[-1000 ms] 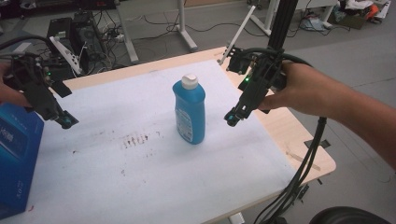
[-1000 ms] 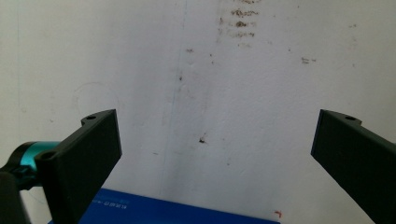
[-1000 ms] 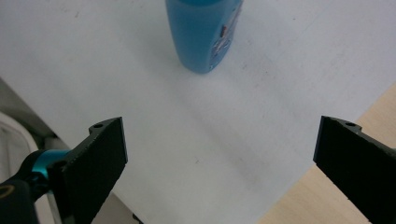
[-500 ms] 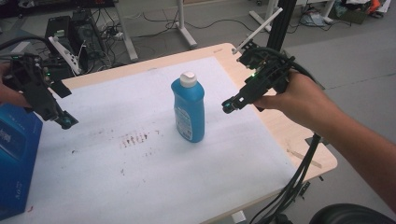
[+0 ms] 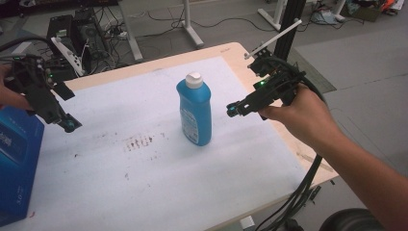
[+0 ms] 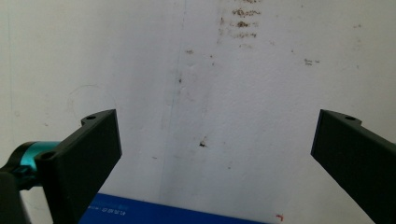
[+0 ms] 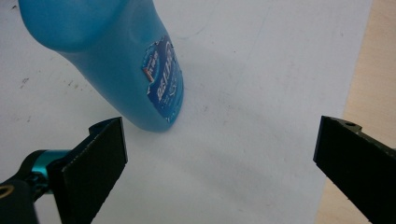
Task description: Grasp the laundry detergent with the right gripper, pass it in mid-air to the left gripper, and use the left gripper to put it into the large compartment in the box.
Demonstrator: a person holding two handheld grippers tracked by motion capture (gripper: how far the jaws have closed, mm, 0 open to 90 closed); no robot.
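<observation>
A blue bottle with a white cap stands upright near the middle of the white mat. My right gripper hovers just to its right, open, pointing at the bottle's upper half with a small gap between. In the right gripper view the bottle leans across the upper left, beyond the wide-apart jaws of my right gripper. At the table's left my left gripper hangs open over the mat. In its own view the left gripper has nothing between its jaws.
A blue box lies at the mat's left edge; its edge shows at the bottom of the left gripper view. Dark stains mark the mat left of the bottle. A bare wooden strip borders the mat on the right.
My right gripper has risen and tilted from pointing down at the table to nearly level, aimed at the bottle. The left gripper and the bottle have stayed put.
</observation>
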